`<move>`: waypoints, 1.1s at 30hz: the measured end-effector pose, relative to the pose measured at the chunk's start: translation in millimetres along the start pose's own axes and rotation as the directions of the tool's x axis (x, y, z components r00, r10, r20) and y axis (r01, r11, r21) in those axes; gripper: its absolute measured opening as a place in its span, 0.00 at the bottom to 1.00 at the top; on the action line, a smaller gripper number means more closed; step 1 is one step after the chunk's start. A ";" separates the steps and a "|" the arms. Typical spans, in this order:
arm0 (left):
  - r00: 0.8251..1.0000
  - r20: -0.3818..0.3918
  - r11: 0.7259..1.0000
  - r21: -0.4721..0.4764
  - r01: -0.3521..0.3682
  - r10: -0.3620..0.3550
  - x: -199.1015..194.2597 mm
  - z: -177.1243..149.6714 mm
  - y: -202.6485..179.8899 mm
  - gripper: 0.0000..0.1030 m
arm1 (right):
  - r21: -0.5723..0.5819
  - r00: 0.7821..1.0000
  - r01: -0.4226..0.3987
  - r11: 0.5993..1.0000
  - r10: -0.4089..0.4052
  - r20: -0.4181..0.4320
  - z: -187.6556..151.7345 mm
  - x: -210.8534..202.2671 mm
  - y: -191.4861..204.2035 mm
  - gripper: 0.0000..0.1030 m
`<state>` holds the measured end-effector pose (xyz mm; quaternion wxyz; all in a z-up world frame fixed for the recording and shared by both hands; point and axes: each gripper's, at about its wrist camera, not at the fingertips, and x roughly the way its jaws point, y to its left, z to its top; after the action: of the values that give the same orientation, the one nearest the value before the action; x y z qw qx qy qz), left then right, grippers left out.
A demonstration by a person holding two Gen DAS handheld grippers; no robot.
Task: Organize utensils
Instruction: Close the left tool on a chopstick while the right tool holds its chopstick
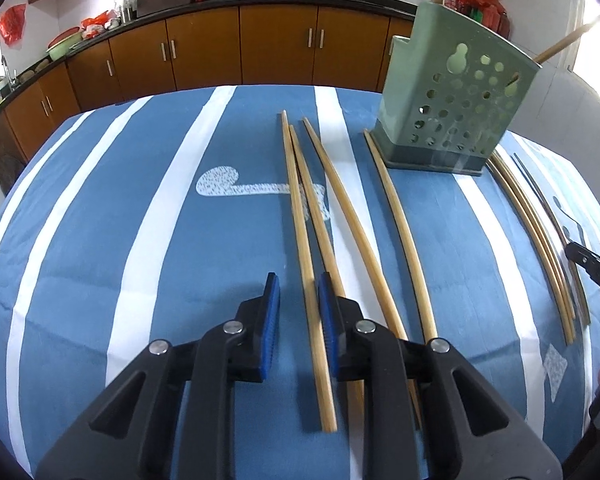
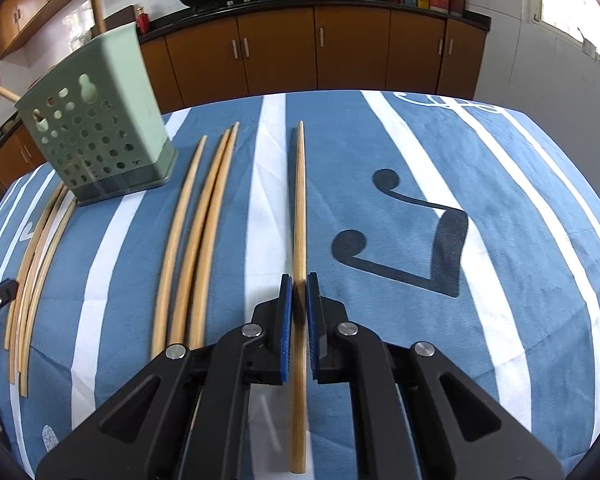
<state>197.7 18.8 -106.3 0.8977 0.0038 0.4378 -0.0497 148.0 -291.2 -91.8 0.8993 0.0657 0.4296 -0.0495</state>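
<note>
Right gripper (image 2: 299, 280) clamps chopstick (image 2: 299, 208)

You work over a matt blue-and-white woven cloth (image 1: 140, 240). The chopsticks (image 1: 304, 240) look like smooth pale wood or bamboo. The green holder (image 1: 452, 92) is matt perforated plastic. Your left gripper (image 1: 298, 304) is black plastic with ribbed blue pads (image 1: 274, 308).
</note>
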 end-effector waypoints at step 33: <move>0.999 0.023 0.995 -0.092 -0.042 0.045 6.0 7.8 51.8 0.13 | -0.007 0.999 0.027 1.000 -0.027 0.021 4.6 4.9 -5.0 0.08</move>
<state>212.4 69.4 -108.1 0.9032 -0.0286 0.4280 -0.0100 153.9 -297.0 -93.2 0.9032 0.0561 0.4212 -0.0608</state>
